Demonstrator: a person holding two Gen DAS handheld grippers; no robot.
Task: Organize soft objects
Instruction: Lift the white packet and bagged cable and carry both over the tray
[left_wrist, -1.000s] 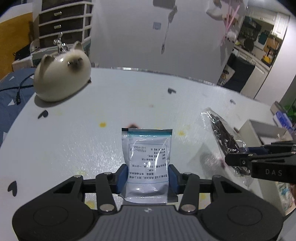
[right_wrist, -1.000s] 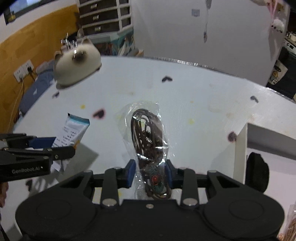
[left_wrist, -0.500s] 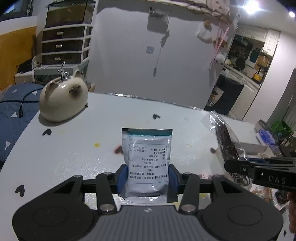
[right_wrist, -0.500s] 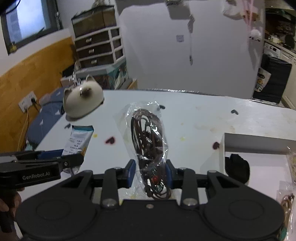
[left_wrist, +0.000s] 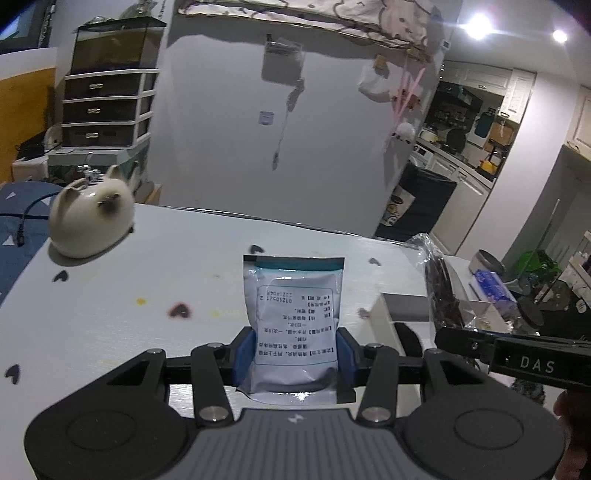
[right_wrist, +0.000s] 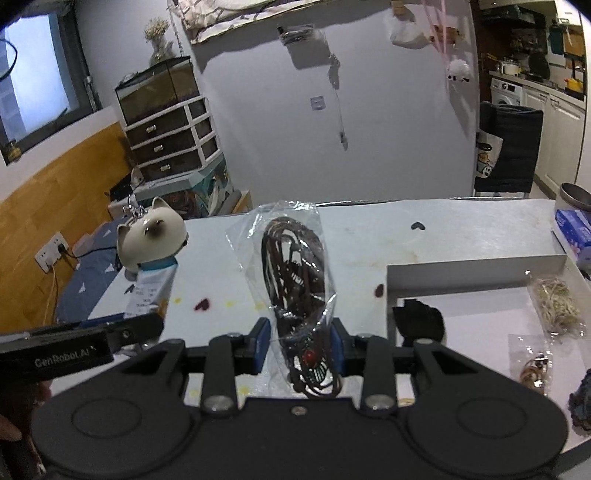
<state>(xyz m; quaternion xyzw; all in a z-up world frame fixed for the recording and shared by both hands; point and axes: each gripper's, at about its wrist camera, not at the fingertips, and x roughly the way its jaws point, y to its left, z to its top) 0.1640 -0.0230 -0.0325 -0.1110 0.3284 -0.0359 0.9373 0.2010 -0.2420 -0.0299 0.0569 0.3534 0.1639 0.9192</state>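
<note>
Two packets aloft, neither boxed yet: left gripper (left_wrist: 294, 360) clamped on white sachet (left_wrist: 293, 317), right gripper (right_wrist: 298, 349) clamped on clear cord bag (right_wrist: 295, 273), both raised above worktop (right_wrist: 369, 236). Already lying inside white box (right_wrist: 476, 267): black pouch (right_wrist: 419, 319), straw-filled bag (right_wrist: 556, 306), small trinket bag (right_wrist: 532, 365). Probably remaining: lowering both into box.
</note>
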